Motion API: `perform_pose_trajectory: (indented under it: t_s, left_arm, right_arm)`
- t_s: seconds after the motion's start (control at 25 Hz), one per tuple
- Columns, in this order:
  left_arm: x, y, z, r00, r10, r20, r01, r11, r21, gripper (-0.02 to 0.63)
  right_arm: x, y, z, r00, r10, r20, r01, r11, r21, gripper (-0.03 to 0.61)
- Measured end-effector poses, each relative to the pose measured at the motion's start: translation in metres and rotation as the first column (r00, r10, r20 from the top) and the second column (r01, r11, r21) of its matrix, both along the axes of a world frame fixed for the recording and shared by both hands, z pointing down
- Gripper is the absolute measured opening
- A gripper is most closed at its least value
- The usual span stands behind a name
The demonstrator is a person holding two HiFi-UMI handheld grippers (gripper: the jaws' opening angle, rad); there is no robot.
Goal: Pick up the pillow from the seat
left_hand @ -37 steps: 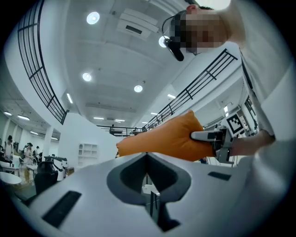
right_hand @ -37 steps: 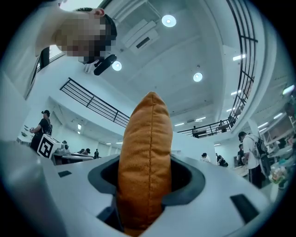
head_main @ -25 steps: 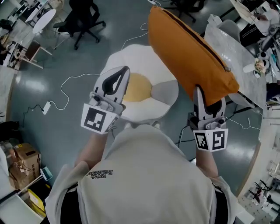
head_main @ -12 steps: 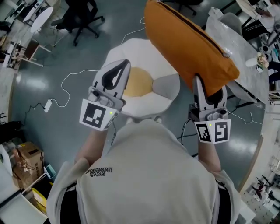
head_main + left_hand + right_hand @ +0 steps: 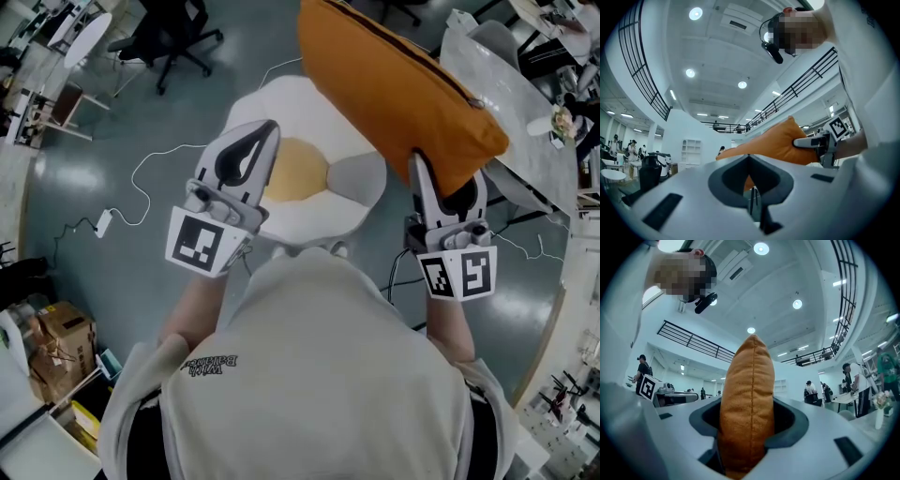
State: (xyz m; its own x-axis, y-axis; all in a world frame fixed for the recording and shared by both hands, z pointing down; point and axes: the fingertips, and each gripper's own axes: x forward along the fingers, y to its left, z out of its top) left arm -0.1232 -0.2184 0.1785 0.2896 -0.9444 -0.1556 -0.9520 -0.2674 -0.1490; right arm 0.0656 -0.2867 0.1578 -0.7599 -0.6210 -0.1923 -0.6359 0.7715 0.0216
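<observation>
Claw on the right: the right claw point(image 5: 448, 183) point(image 5: 747, 425) is pinching one corner of the orange pillow point(image 5: 394, 84) point(image 5: 747, 380). Its two jaws press on the cloth from both sides.
Pillow and right claw: the pillow sticks out past the jaws and stands up tall from them. In the head view it leans up and away toward the left.
Where the pillow is: it is up in the air, off the seat point(image 5: 314, 220). It hangs over the right side of the seat and touches nothing but the right claw.
Claw on the left: the left claw point(image 5: 269, 128) point(image 5: 749, 158) is pressed together with nothing in it. It is beside the pillow but apart from it, over the left side of the seat.
Pillow from the left claw: the pillow point(image 5: 773, 145) shows past the tips, with the right claw gripping its end.
Seat: white and round, with a yellow patch and a grey patch on top.
Floor: the grey floor point(image 5: 112, 122) is under the seat, and a white cable point(image 5: 141, 178) lies on it.
</observation>
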Motion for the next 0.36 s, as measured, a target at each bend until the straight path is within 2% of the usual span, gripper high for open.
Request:
perform_pose_trajectory:
  t_s: [0.36]
  left_arm:
    - [0.002, 0.019, -0.008, 1.000, -0.011, 0.000, 0.011, 1.000, 0.015, 0.009]
  right_arm:
    - [0.000, 0.018, -0.003, 1.000, -0.012, -0.002, 0.012, 1.000, -0.001, 0.252]
